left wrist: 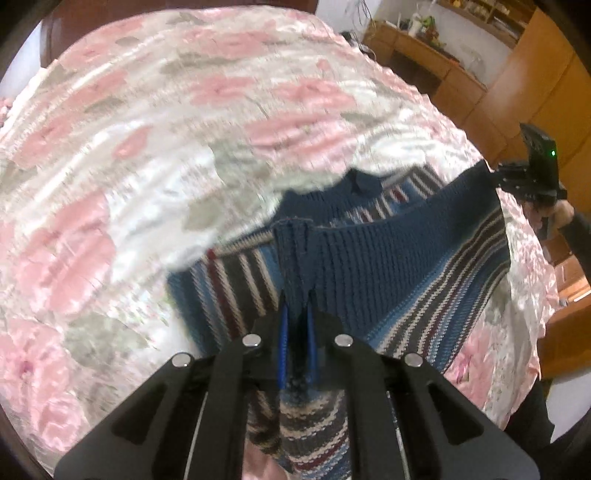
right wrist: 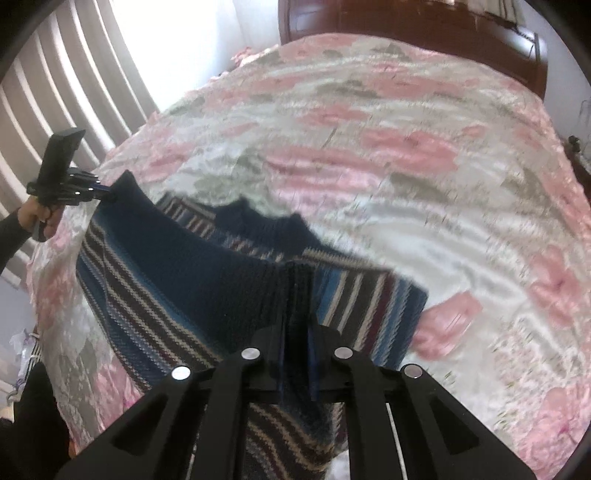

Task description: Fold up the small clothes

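Observation:
A small knit sweater (left wrist: 388, 251) with a navy ribbed band and blue, white, maroon and grey stripes hangs stretched between both grippers above the bed. In the left wrist view my left gripper (left wrist: 296, 301) is shut on one corner of the navy band. My right gripper (left wrist: 493, 173) pinches the far corner at the right. From the right wrist view the sweater (right wrist: 177, 266) spreads leftward. There my right gripper (right wrist: 297, 321) is shut on its ribbed edge, and my left gripper (right wrist: 109, 192) holds the opposite corner. The sweater's lower part drapes onto the bedspread.
A pink and grey floral bedspread (right wrist: 406, 147) covers the bed under the sweater. A dark wooden headboard (right wrist: 406, 22) stands at the far end. Curtains (right wrist: 55, 74) hang at the left. Wooden cabinets (left wrist: 443, 74) line the right side. A person's hand (right wrist: 33, 214) grips the left tool.

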Motion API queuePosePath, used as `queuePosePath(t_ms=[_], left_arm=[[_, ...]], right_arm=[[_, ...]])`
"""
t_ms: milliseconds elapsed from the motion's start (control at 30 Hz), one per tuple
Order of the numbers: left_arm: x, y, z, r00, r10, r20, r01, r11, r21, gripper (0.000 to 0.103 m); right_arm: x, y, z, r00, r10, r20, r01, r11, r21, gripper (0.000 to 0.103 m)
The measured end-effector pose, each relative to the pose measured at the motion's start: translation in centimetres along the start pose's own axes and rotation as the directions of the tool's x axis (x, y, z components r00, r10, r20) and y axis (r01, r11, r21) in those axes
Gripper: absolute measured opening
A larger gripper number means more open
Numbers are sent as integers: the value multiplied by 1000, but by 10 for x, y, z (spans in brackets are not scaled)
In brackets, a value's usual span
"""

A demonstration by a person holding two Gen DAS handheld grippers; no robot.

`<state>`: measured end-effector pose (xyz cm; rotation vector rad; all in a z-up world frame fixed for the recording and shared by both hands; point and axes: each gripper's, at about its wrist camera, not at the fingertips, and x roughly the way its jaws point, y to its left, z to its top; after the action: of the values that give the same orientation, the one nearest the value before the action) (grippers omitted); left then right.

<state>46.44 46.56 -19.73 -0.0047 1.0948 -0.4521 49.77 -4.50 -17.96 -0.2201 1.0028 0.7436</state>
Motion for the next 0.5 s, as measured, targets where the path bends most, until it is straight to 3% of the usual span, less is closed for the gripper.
queuePosePath(t_ms=[200, 500], left_arm=[[3, 23, 36, 1000, 27, 13, -26, 999, -41, 7], [78, 57, 40, 994, 53, -95, -64, 991, -120, 7]], right_arm=[[15, -15, 38, 998, -66, -10, 66, 997, 42, 9], [81, -32, 46, 984, -128, -121, 138, 987, 82, 9]])
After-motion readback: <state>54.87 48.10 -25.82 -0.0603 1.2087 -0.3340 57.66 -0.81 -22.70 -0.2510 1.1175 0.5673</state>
